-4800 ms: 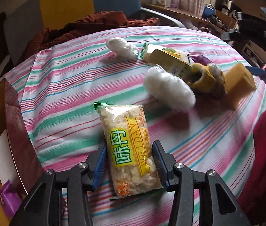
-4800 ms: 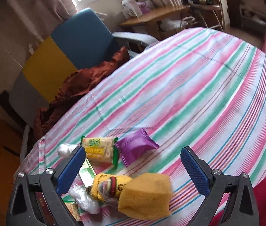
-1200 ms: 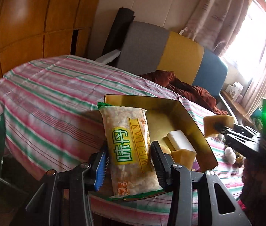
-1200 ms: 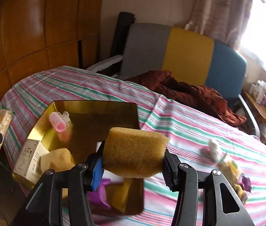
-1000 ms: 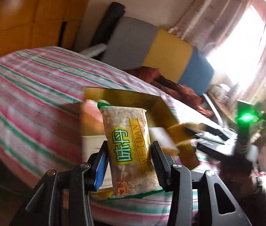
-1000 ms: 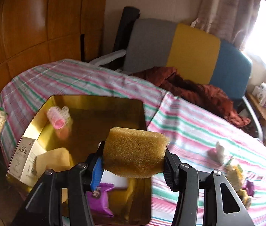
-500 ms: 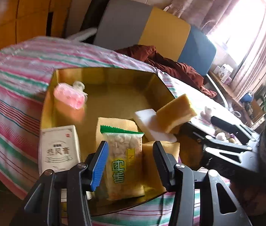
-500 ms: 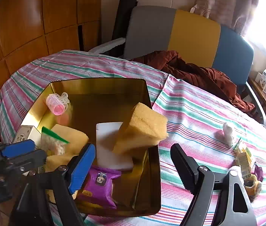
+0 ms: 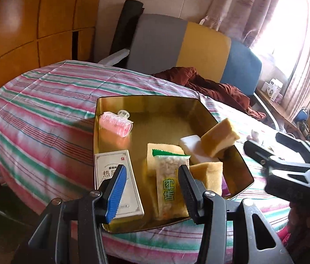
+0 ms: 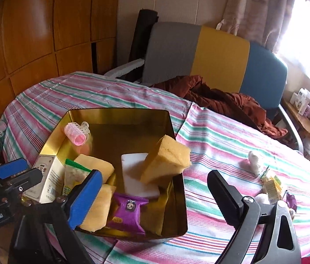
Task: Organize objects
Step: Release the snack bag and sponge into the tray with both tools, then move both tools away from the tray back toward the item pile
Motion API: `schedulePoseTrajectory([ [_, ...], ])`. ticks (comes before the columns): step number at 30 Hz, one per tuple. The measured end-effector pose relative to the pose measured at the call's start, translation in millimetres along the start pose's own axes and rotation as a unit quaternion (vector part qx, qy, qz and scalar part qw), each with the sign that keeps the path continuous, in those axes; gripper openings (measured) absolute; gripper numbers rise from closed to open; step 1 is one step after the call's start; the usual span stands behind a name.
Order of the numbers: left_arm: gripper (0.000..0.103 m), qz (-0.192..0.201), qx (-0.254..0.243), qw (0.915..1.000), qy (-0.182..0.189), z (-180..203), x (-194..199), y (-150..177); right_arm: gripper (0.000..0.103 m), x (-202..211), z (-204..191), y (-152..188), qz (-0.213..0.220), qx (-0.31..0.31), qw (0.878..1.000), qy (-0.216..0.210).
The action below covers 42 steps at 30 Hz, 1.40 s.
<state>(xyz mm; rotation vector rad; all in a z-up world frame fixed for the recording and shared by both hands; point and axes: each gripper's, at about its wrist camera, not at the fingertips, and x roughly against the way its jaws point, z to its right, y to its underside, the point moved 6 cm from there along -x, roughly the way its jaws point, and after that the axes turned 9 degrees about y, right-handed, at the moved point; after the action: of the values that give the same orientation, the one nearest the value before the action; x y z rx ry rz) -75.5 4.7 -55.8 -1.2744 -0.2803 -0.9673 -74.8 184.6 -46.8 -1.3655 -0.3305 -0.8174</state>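
Both drops look done: snack bag [image 9: 168, 184] and sponge [image 10: 166, 158] sit in the gold tray [image 10: 178, 198], left gripper [image 9: 152, 189] and right gripper [image 10: 152, 193] jaws wide, empty. Next up, probably the leftovers [image 10: 269, 184] across the table.

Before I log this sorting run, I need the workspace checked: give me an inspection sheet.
Surface: striped tablecloth, rumpled.
Job's things: gold tray holds pink hair roller, white box, snack bag, purple packet, white block; a yellow sponge leans on the tray's wall.
Clutter: cotton ball and small packets lie loose on the cloth.
Grippers: left tool open over the snack bag; right tool open.
Cables: nothing seen.
Surroundings: colour-block chair, brown garment.
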Motion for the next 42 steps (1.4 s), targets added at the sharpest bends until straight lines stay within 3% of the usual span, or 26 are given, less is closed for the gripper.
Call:
schedulePoseTrajectory([
  [16, 0.049, -0.005, -0.022, 0.9997, 0.013, 22.2, 4.9, 7.3, 0.103, 39.8, 6.3, -7.3, 0.035, -0.009, 0.999, 0.000],
  [33, 0.049, -0.003, -0.044, 0.9989, 0.015, 41.3, 7.3, 1.8, 0.103, 37.5, 21.9, -0.7, 0.032, -0.019, 0.999, 0.006],
  [42, 0.049, -0.010, -0.079, 0.9964, 0.029, 69.4, -1.6, -6.2, 0.103, 21.4, 55.0, 12.9, 0.014, -0.036, 0.999, 0.030],
])
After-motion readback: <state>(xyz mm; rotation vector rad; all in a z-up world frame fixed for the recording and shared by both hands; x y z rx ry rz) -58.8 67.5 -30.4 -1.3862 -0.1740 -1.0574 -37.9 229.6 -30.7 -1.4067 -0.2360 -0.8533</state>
